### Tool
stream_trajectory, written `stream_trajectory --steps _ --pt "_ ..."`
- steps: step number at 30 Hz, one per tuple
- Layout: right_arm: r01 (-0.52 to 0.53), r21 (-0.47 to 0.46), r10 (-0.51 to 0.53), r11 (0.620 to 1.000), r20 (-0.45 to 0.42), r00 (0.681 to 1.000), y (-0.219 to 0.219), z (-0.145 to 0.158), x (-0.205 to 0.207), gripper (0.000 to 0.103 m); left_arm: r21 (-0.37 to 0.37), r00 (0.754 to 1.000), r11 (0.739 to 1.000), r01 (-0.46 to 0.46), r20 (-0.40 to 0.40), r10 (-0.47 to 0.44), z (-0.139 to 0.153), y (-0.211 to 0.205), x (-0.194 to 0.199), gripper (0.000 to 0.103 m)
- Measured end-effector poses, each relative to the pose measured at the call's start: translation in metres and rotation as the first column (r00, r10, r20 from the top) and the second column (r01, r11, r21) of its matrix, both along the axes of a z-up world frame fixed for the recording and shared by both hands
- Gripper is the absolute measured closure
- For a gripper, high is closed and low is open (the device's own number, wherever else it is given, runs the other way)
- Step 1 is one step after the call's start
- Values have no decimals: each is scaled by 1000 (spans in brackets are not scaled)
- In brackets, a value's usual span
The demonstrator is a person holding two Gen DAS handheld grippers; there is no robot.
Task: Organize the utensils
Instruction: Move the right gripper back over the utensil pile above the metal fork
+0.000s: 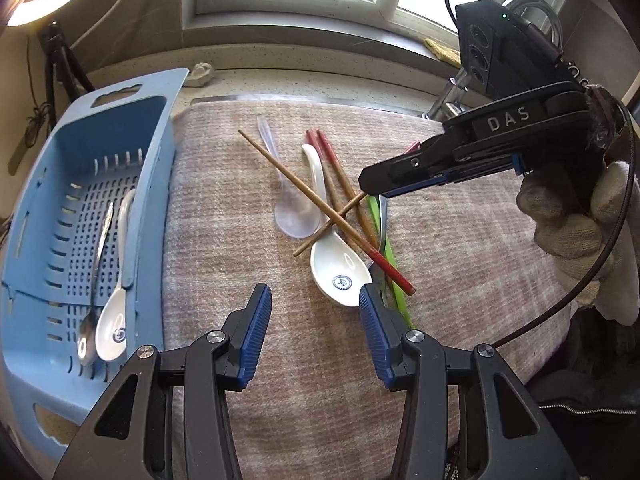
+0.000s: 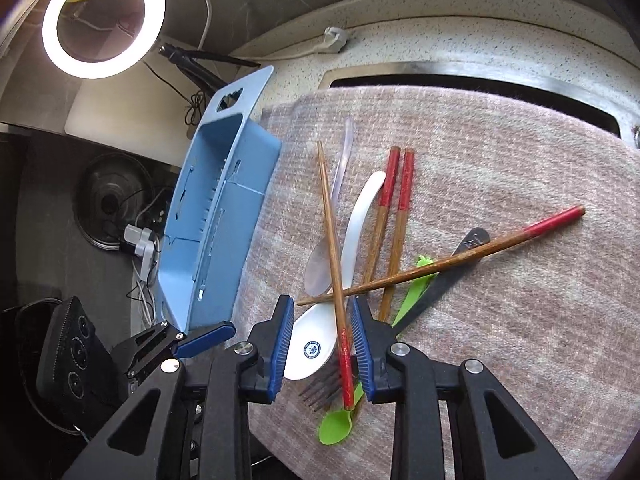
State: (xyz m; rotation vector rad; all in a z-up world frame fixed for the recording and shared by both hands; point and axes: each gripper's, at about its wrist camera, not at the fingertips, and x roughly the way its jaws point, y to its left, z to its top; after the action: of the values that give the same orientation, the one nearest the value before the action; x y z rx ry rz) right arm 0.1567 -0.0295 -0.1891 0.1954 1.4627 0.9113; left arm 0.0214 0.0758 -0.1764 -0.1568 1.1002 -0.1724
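The right claw (image 2: 318,340) hangs low over the pile, its jaws apart around the red end of a thin brown wooden chopstick (image 2: 334,264), not yet pinching it. The chopstick lies across a white china soup spoon (image 2: 316,344) on the pink woven cloth (image 2: 520,320) in the middle of the tabletop. It looks light, stiff and a bit slippery, so it may roll. The red end is a good place to hold.

The left claw (image 1: 316,336) waits open and empty near the spoon.

On the left, the blue plastic basket with holes (image 1: 52,184) already holds a shiny metal spoon (image 1: 96,276) and another white china spoon (image 1: 116,312), side by side.
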Motion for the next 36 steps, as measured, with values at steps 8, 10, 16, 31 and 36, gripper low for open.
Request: stream_trajectory --steps 8,10,16,31,36 --pt "-13 -81 7 997 -77 997 7 -30 -6 76 -12 999 999 -41 6 41 3 8 -8 59" --pt "-13 -83 6 996 -90 996 6 -33 -8 76 -15 999 999 -44 7 44 4 8 -10 59" --pt "7 -111 -19 994 -112 994 10 -39 -11 77 -23 999 999 -34 5 34 4 3 -14 59" --pt "31 -103 -43 994 -113 993 -49 -40 -23 80 -22 999 999 31 13 -31 6 -31 -19 59" --pt "51 -95 -62 994 -116 991 -69 -35 -24 80 -22 998 998 64 7 -64 4 -48 -17 59"
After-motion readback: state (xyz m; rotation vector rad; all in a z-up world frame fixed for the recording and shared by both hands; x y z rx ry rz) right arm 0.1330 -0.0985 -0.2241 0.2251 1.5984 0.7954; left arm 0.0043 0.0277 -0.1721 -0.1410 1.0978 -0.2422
